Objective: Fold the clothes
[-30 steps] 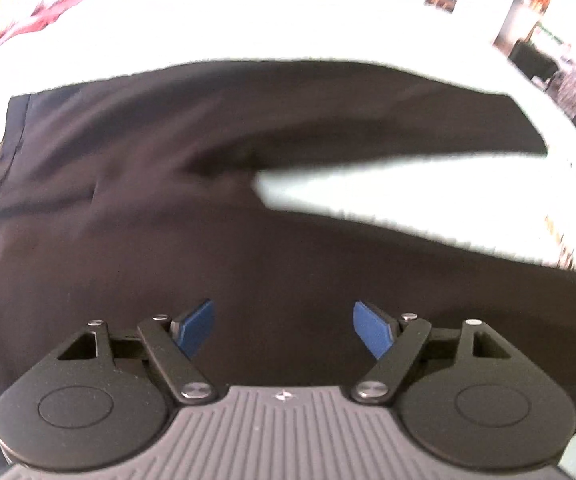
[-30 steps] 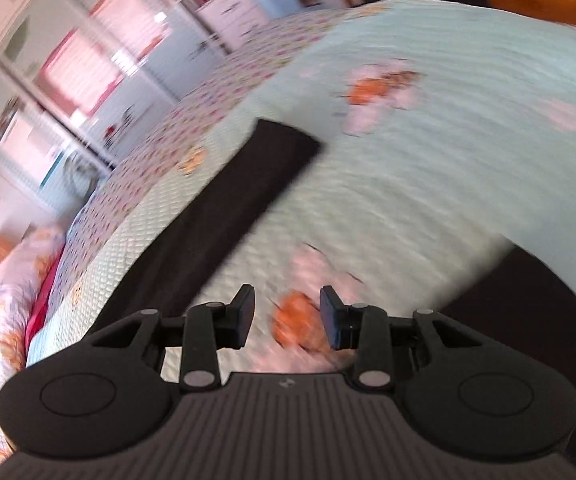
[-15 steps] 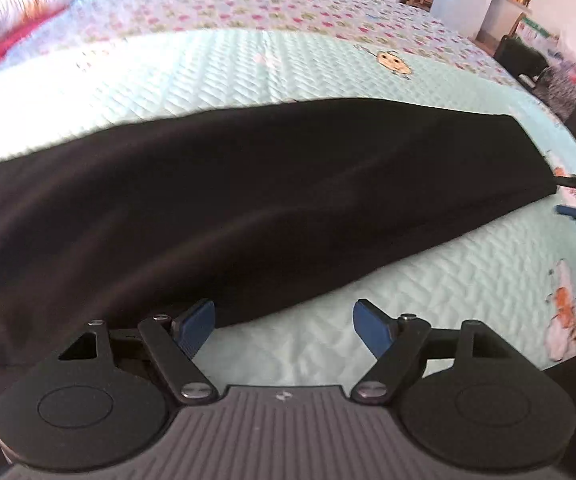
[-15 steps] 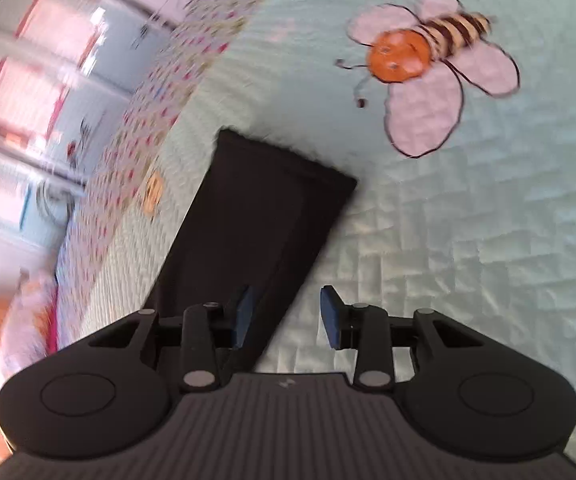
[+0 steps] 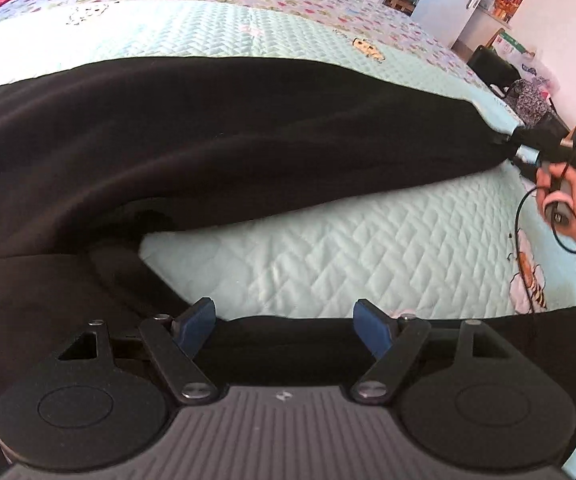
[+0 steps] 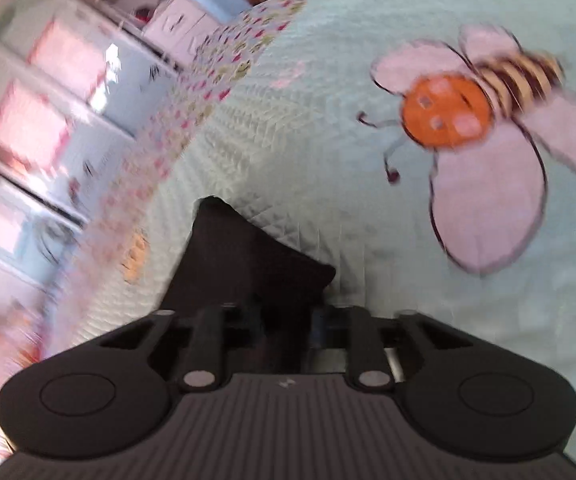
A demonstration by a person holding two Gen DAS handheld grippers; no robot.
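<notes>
A pale green quilted bedspread (image 5: 327, 248) fills both views, with a bee print (image 6: 483, 128) at the upper right of the right wrist view. Black trousers (image 5: 208, 136) lie across the middle of the left wrist view, one leg reaching the right edge. There the right gripper (image 5: 505, 146), jaws just closing, pinches the leg's end. The left gripper (image 5: 284, 322) at the bottom stands spread above the nearer leg, gripping nothing.
</notes>
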